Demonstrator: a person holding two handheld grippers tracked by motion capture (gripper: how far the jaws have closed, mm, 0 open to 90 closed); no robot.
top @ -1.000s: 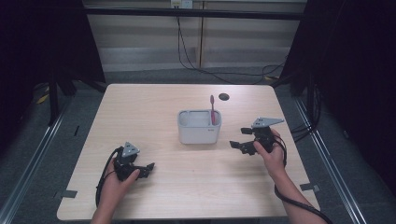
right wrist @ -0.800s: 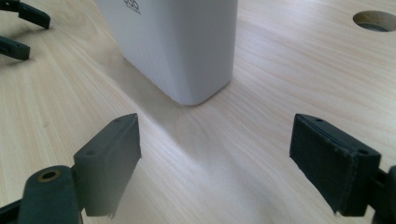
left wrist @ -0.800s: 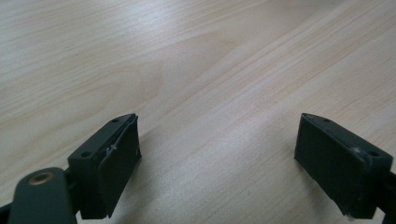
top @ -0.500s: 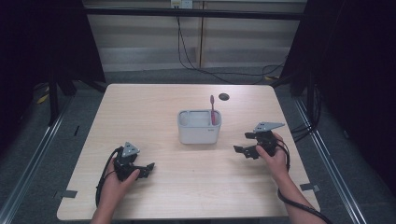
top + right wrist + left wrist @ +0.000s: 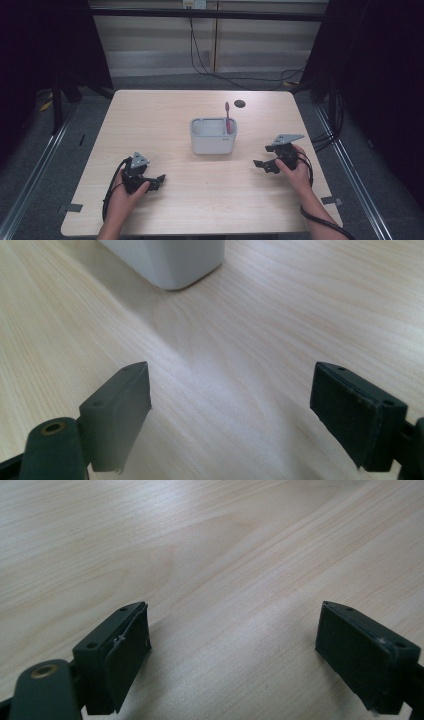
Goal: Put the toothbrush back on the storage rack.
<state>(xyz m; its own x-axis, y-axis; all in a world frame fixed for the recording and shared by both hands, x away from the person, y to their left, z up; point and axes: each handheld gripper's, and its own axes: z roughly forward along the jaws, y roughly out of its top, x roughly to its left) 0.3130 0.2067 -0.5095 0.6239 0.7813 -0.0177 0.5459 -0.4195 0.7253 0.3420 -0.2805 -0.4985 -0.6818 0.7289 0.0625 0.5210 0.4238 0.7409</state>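
White bin point(image 5: 212, 136) sits near the middle of the bench point(image 5: 150, 115), slightly right of centre in the high view. A pink toothbrush point(image 5: 227, 118) stands upright in its right-hand compartment, head above the rim. Bin's lower corner point(image 5: 170, 262) also shows at the top of the right gripper view, resting on pale wood grain.

My left claw point(image 5: 156, 179) lies low at lower left of the high view, my left hand point(image 5: 129, 192) wrapped round its body, cable looping off to the left. In the left gripper view the left claw point(image 5: 232, 650) has its jaws spread wide, bare bench between them, nothing gripped.

My right claw point(image 5: 263, 165) is at right of centre in the high view, held by my right hand point(image 5: 296, 167), grey three-cornered plate on top, pointing left toward the bin but well apart from it. In the right gripper view the right claw point(image 5: 230, 407) stands wide open too, empty, bench surface visible between the pads.

Dark round hole point(image 5: 239, 103) in the bench, just beyond the bin.
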